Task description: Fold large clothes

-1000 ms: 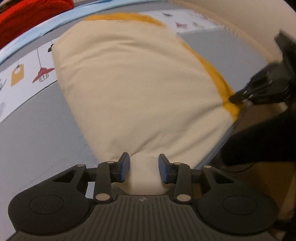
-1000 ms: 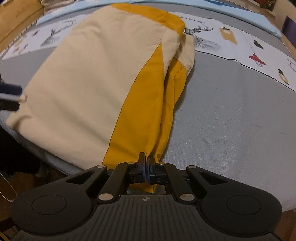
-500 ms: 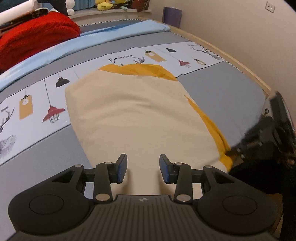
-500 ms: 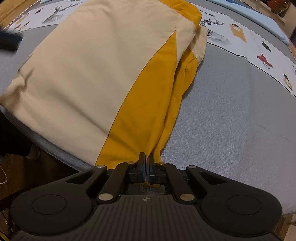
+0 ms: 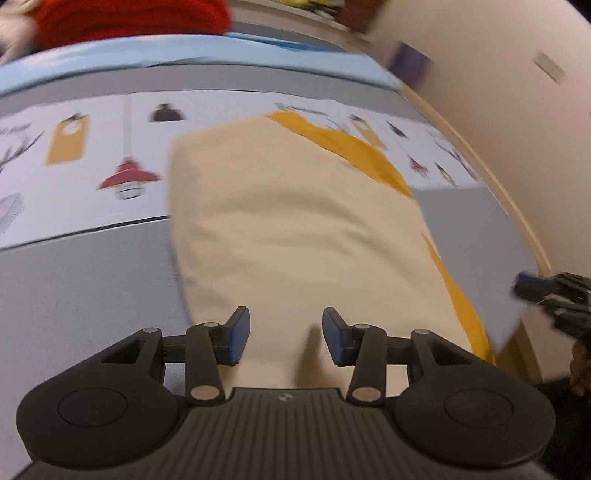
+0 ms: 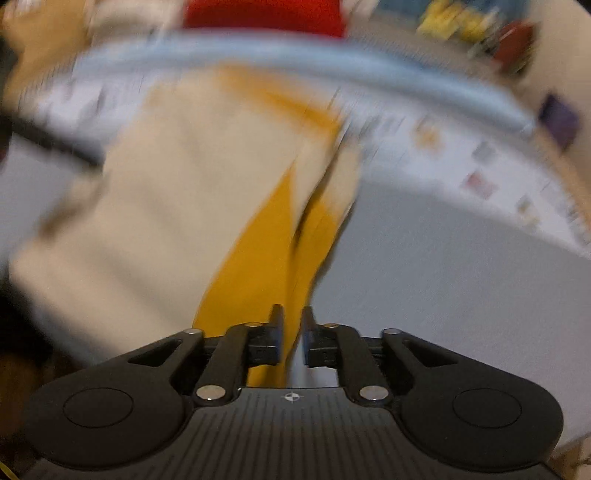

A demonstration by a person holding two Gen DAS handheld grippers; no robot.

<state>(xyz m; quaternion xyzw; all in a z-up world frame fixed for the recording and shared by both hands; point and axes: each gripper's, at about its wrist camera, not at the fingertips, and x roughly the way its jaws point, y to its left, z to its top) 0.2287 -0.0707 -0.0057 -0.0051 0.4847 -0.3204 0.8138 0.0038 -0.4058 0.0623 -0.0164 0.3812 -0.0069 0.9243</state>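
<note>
A cream and mustard-yellow garment (image 5: 295,229) lies folded lengthwise on the grey bed; it also shows in the right wrist view (image 6: 177,229). My left gripper (image 5: 286,339) is open and empty above the garment's near cream end. My right gripper (image 6: 292,338) has its jaws slightly parted at the yellow hem (image 6: 266,280), with a narrow gap between the pads, and no longer pinches it. The right gripper also shows in the left wrist view (image 5: 554,295) at the bed's right edge. The right wrist view is blurred by motion.
The bedsheet (image 5: 74,295) is grey with a white printed band of lamps and tags (image 5: 125,177) and a light blue strip (image 5: 184,55) beyond. A red blanket (image 5: 129,14) lies at the far side. A beige wall (image 5: 517,110) runs along the right.
My right gripper has opened slightly and let go of the yellow hem, and its view has tilted up fast. My left gripper stays open and has shifted over the garment.
</note>
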